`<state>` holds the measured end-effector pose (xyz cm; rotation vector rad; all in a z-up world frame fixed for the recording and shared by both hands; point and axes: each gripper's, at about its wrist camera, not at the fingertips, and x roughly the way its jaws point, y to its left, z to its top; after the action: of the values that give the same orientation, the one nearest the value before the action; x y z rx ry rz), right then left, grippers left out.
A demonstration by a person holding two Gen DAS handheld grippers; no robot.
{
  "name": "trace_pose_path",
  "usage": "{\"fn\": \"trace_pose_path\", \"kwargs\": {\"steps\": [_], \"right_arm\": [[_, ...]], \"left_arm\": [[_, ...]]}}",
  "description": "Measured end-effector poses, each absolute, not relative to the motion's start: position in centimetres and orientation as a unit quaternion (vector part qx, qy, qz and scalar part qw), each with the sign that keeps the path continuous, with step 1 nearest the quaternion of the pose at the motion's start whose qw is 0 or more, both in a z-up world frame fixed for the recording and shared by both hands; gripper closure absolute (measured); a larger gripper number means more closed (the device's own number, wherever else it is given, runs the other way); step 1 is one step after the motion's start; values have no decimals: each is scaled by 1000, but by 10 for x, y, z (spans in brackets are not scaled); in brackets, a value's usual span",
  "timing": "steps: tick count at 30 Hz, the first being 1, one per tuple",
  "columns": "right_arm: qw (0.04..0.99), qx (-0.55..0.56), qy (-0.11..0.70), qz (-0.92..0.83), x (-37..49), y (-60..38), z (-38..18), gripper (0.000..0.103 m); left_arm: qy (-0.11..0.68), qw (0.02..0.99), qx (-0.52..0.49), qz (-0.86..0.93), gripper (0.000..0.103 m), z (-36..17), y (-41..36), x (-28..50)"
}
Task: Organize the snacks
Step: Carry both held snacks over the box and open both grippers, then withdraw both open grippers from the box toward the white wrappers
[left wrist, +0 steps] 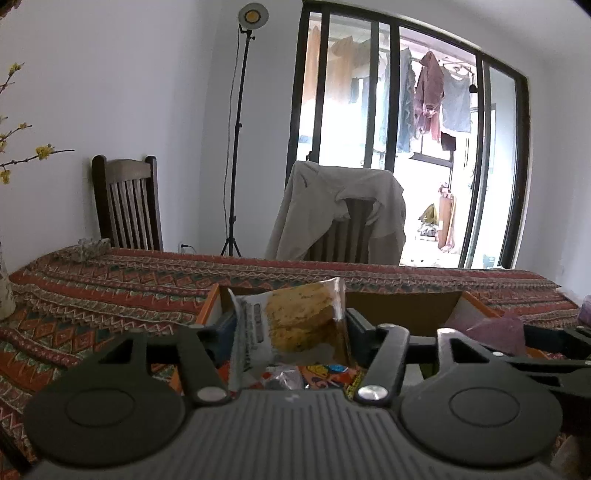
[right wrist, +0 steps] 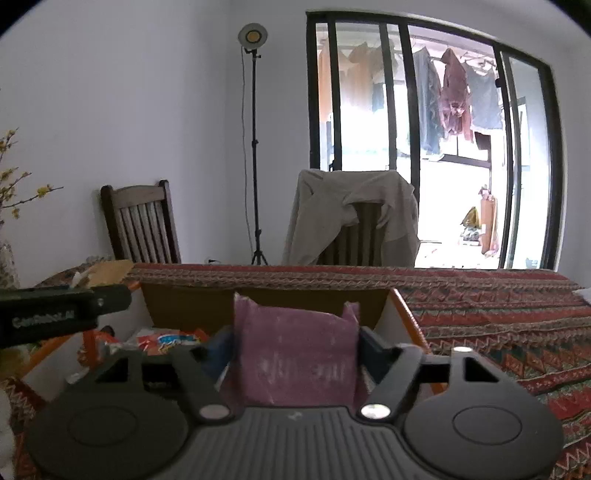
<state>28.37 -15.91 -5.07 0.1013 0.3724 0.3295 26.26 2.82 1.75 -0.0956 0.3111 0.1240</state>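
Here your left gripper (left wrist: 291, 321) has one cake packet (left wrist: 295, 325) standing upright between its two fingers, over the left end of the orange-edged cardboard box (left wrist: 208, 301). The jaws stand wide; whether the pads press on the wrapper you cannot tell from this view. The packet carries a column of dark print down its left side, too blurred to read, beside a picture of yellow sponge.

Your right gripper (right wrist: 295, 343) frames one purple snack pouch (right wrist: 295, 354) the same way — upright, between wide jaws, above the right end of that box, contact again unclear. Faint white lettering crosses the pouch's front, illegible.

The only writing that nearly reads is on the left gripper's finger in the right wrist view: white letters, roughly "GenRobot.AI".

Inside the box lie several colourful wrappers (right wrist: 166, 339) — red, blue, yellow, one silvery — too overlapped to count. The box sits on a patterned tablecloth (right wrist: 498, 317). Behind it are two wooden chairs (left wrist: 127, 203), one draped with a beige jacket (left wrist: 340, 206), and one lamp on a tripod (left wrist: 251, 16).
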Motion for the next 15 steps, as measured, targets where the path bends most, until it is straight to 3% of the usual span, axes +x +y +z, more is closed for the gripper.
{"fn": "trace_pose_path", "kwargs": {"steps": [5, 15], "right_arm": [[969, 59, 175, 162, 278, -163, -49, 0], [972, 66, 171, 147, 276, -166, -48, 0]], "left_arm": [[135, 986, -65, 68, 1, 21, 34, 254], [136, 984, -84, 80, 0, 21, 41, 254]]}}
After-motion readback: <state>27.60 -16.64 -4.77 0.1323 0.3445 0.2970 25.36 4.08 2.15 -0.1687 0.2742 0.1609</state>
